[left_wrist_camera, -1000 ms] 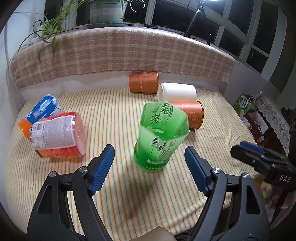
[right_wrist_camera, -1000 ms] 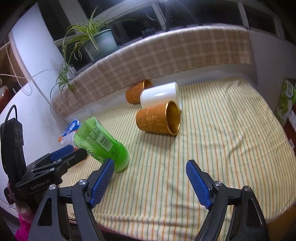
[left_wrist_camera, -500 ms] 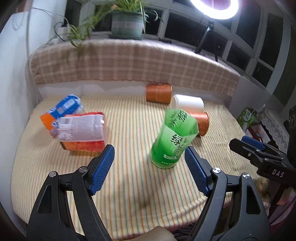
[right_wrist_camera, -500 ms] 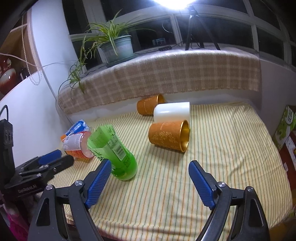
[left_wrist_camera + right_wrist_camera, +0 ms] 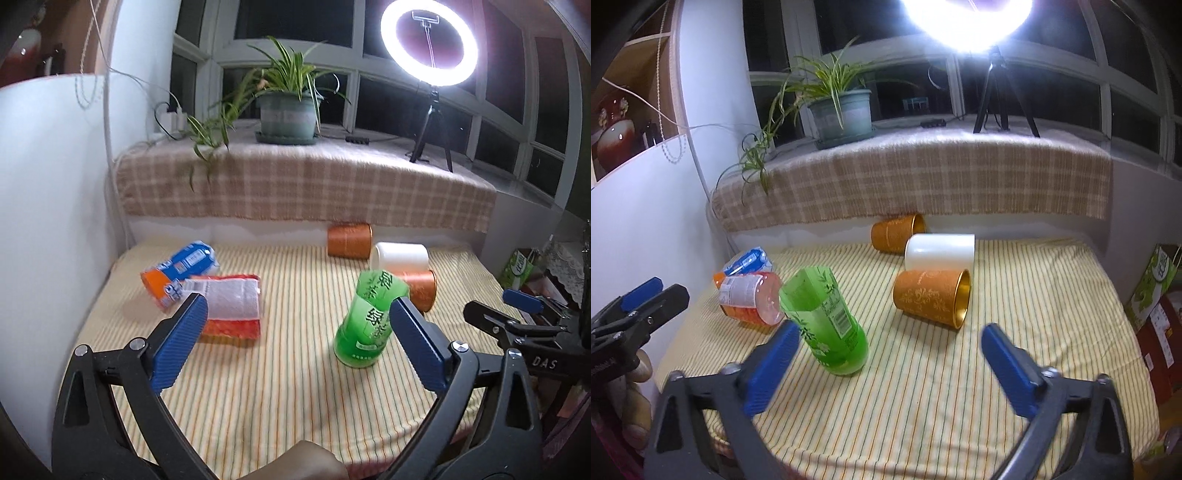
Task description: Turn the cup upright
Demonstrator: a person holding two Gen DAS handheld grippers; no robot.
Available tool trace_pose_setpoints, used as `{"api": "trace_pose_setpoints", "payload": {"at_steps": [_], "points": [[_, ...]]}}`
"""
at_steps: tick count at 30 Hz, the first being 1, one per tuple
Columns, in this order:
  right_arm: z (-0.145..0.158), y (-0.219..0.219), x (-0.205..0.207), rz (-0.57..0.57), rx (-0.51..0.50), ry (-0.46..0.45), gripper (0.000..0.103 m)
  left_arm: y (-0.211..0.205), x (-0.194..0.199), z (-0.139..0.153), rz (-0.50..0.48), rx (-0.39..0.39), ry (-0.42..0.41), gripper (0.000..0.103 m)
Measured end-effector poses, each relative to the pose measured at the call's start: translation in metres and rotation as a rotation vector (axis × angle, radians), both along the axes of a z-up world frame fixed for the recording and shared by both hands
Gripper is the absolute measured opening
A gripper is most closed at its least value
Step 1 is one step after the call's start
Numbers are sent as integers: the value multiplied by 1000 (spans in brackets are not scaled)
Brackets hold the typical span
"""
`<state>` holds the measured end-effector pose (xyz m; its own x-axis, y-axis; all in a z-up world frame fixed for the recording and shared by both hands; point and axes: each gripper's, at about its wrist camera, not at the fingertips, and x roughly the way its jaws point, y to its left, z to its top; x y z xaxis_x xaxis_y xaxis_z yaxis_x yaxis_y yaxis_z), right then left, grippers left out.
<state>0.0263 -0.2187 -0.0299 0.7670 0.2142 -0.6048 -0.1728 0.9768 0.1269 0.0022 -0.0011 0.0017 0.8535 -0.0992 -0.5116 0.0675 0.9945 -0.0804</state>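
The green cup (image 5: 371, 321) (image 5: 825, 321) stands tilted near the middle of the striped bed (image 5: 280, 398) (image 5: 1015, 295), on its own, touching nothing else. Toward the far edge lie a gold cup (image 5: 932, 297), a white cup (image 5: 940, 253) and another orange cup (image 5: 897, 233); snack packs (image 5: 225, 304) sit toward the left edge. The left gripper (image 5: 299, 345) and right gripper (image 5: 890, 367) hover over the near edge, both jaws wide and empty.
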Motion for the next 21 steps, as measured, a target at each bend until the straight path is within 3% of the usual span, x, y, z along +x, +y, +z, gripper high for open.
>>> {"api": "trace_pose_setpoints", "payload": {"at_steps": [9, 21], "points": [[8, 2, -5, -29, -39, -77, 103, -6, -10, 6, 46, 67, -73, 102], [3, -2, -2, -54, -31, -70, 103, -4, -5, 2, 64, 70, -45, 102]]}}
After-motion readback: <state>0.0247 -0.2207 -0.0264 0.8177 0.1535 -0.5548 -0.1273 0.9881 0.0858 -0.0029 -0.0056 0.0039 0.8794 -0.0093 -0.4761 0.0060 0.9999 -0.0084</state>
